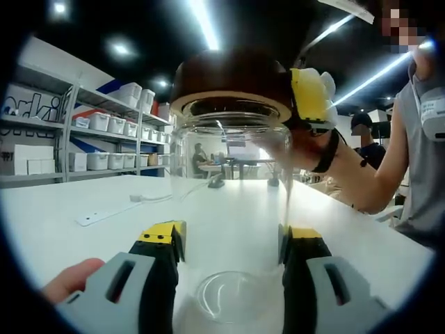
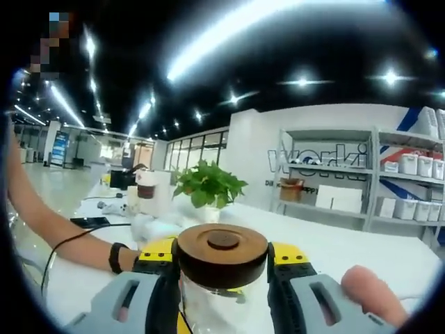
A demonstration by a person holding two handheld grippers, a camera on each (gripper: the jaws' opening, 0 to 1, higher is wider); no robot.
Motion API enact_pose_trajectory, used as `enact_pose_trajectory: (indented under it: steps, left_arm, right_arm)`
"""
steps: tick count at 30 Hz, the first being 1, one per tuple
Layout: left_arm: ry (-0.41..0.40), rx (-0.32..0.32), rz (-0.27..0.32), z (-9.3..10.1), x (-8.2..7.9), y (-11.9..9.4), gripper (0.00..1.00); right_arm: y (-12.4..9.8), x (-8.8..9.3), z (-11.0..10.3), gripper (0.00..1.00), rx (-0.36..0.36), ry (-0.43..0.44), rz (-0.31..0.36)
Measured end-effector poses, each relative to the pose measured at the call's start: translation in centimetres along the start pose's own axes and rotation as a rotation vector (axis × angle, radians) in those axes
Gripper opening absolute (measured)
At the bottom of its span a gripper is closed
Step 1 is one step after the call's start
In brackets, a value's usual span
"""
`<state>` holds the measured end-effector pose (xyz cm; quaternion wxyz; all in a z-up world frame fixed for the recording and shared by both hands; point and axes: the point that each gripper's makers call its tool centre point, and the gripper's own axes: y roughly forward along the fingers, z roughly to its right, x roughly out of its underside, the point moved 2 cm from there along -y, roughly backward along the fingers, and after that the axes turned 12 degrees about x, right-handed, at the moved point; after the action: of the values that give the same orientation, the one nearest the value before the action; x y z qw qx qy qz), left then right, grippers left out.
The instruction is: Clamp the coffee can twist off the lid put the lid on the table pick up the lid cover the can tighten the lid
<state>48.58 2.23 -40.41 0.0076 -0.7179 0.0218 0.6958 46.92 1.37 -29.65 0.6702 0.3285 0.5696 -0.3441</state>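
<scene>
A clear glass can (image 1: pixel 233 181) stands upright on the white table (image 1: pixel 83 209), and my left gripper (image 1: pixel 233 236) is shut on its lower body, one yellow-tipped jaw on each side. A round brown lid (image 1: pixel 233 83) sits at the can's mouth, slightly tilted; whether it is seated or just lifted I cannot tell. A yellow pad (image 1: pixel 309 94) of my right gripper presses the lid's right edge. In the right gripper view, my right gripper (image 2: pixel 222 259) is shut on the brown lid (image 2: pixel 222 243), with the glass can (image 2: pixel 212 306) below it.
Shelves with white bins (image 1: pixel 104 125) line the left wall. A white strip with a cable (image 1: pixel 104 217) lies on the table. A person's forearm with a wristband (image 2: pixel 62 240) crosses at the left. A potted plant (image 2: pixel 208 184) and small items stand farther along the table.
</scene>
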Motion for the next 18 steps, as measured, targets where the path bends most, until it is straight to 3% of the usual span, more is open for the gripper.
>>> enact_pose_trajectory:
  steps: [18]
  left_arm:
    - [0.004,0.002,-0.005,0.3,-0.01,0.06,0.49]
  right_arm:
    - [-0.39,-0.15,-0.27,0.45,0.204,-0.042,-0.011]
